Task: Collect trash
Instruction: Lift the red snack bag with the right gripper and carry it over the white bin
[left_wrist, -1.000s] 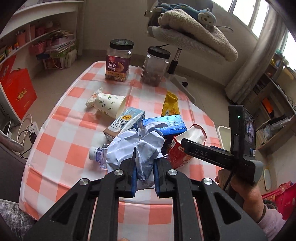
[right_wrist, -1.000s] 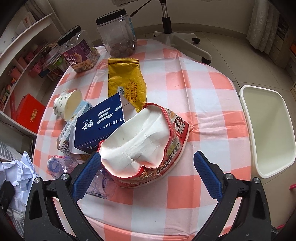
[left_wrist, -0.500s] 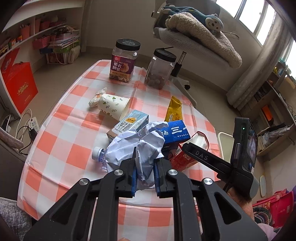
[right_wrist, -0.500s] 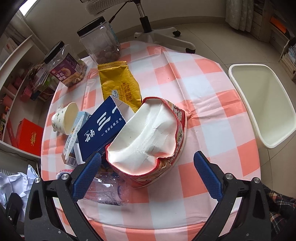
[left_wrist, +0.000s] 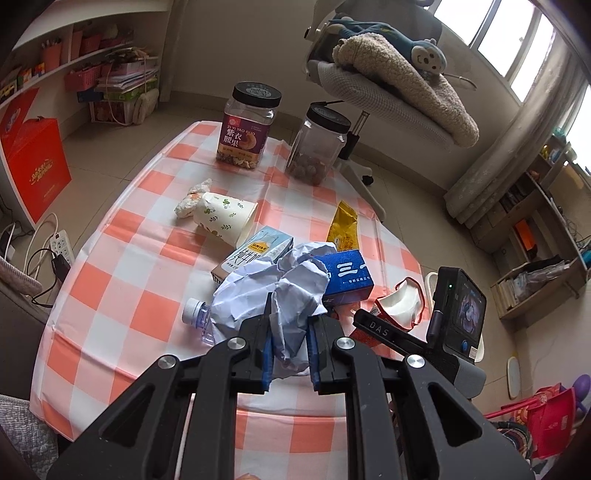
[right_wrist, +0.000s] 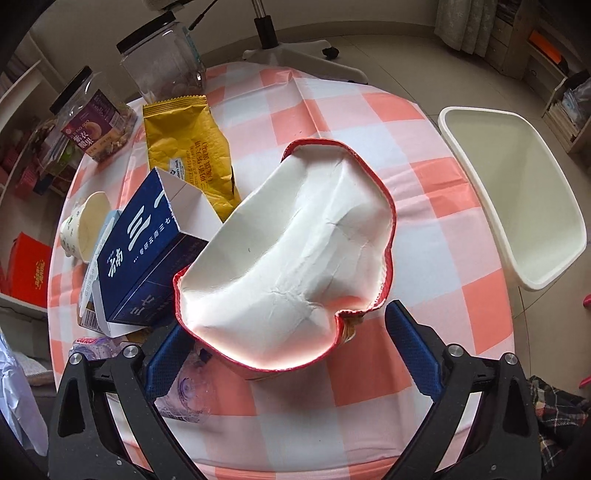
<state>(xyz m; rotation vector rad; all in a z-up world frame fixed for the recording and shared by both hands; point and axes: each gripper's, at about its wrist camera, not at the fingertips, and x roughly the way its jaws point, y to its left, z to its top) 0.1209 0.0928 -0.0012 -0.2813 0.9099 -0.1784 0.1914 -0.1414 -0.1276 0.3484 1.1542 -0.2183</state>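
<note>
Crushed noodle bowl: red rim buckled, white interior creased, lying on the checked tablecloth against a blue carton; right gripper: jaws spread wide, straddling the bowl's near rim, pads not touching it; left gripper: jaws pinching crumpled white paper, held above a clear bottle; white bin beside the table.

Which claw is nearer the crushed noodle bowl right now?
Right. The right claw is open with its pads either side of the noodle bowl; the left claw is off to the side, shut on crumpled paper.
</note>
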